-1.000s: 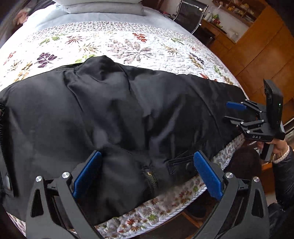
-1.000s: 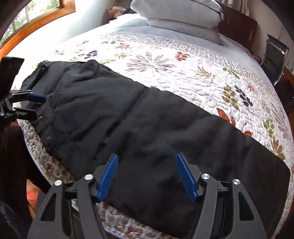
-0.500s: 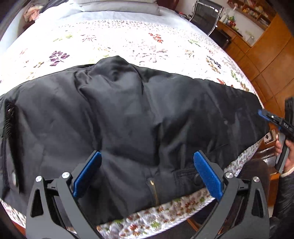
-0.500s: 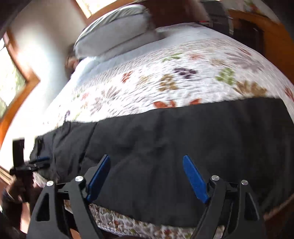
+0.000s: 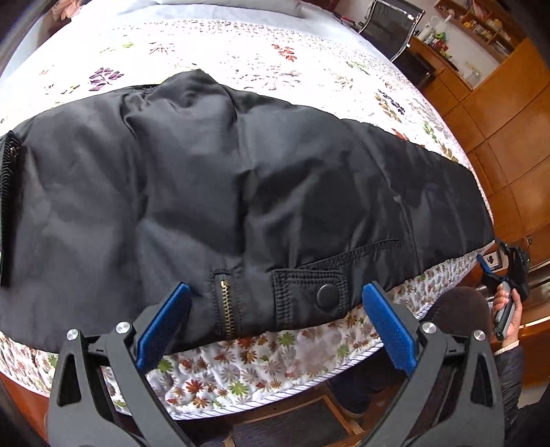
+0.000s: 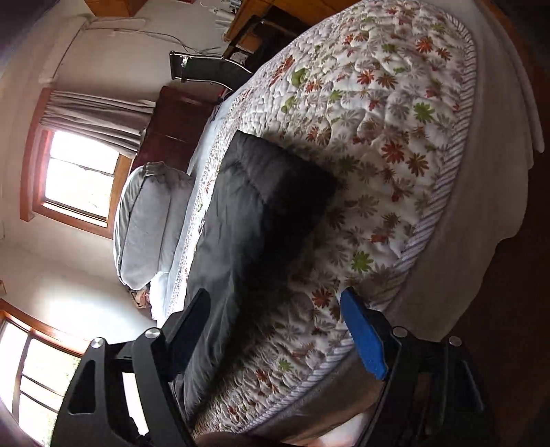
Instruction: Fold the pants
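Black pants (image 5: 223, 192) lie flat across the near edge of the bed, waist end with brass zipper (image 5: 225, 309) and snap button (image 5: 327, 296) toward me, legs running right. My left gripper (image 5: 275, 330) is open and empty, hovering just off the waist end. My right gripper (image 6: 275, 330) is open and empty, rolled sideways near the bed's edge, looking along the pants' leg end (image 6: 261, 206). It also shows in the left wrist view (image 5: 495, 271) at the far right, beyond the cuffs.
The bed has a white floral quilt (image 5: 240, 51) and grey pillows (image 6: 147, 220). A black chair (image 5: 388, 24) and wooden cabinets (image 5: 508, 103) stand past the bed's right side. Windows (image 6: 79, 178) are behind the headboard.
My left gripper has drawn back toward the bed's edge by the waist. My right gripper has swung right to the cuff end, dropped to the bed's edge and rolled sideways.
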